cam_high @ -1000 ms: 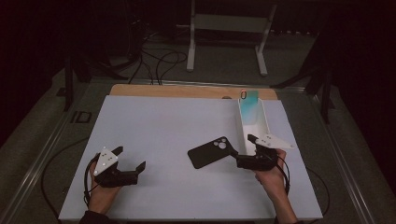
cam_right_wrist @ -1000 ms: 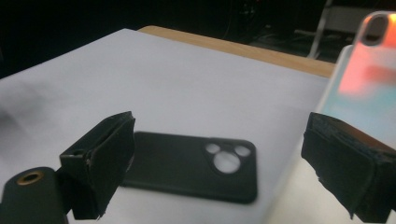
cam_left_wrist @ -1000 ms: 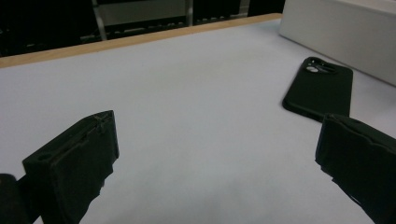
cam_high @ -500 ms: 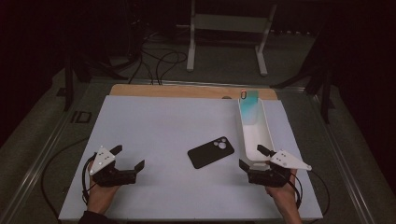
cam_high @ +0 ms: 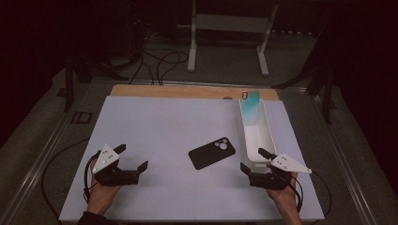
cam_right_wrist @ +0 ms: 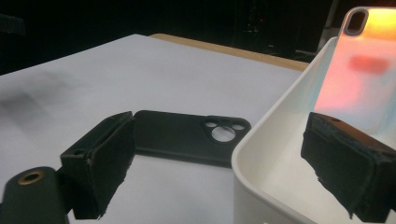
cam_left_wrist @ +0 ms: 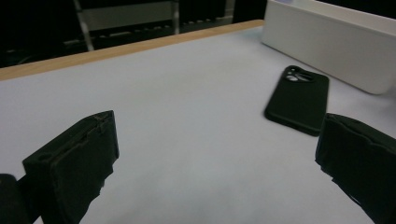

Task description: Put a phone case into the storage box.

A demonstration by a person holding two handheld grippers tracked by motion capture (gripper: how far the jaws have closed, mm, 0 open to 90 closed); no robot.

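A black phone case (cam_high: pixel 212 153) lies flat on the white table (cam_high: pixel 155 126), camera cut-out toward the tray; it shows too as the black phone case (cam_left_wrist: pixel 299 98) and the black phone case (cam_right_wrist: pixel 187 135). A long white tray (cam_high: pixel 256 136) stands to its right, with an iridescent phone case (cam_high: pixel 250 105) leaning inside its far end, seen close as the iridescent phone case (cam_right_wrist: pixel 359 74). My right gripper (cam_high: pixel 256 160) is open at the tray's near end, holding nothing. My left gripper (cam_high: pixel 133 156) is open near the front left, well apart from the black case.
A wooden strip (cam_high: pixel 187 91) runs along the table's far edge. Behind it stand a white metal frame (cam_high: pixel 230 33) and cables (cam_high: pixel 159 61) on the dark floor. The tray wall (cam_right_wrist: pixel 275 154) rises between my right gripper's jaws.
My right gripper has pulled back from the black case toward the front edge, by the tray's near end. The case stays flat on the table. The left gripper has barely moved.
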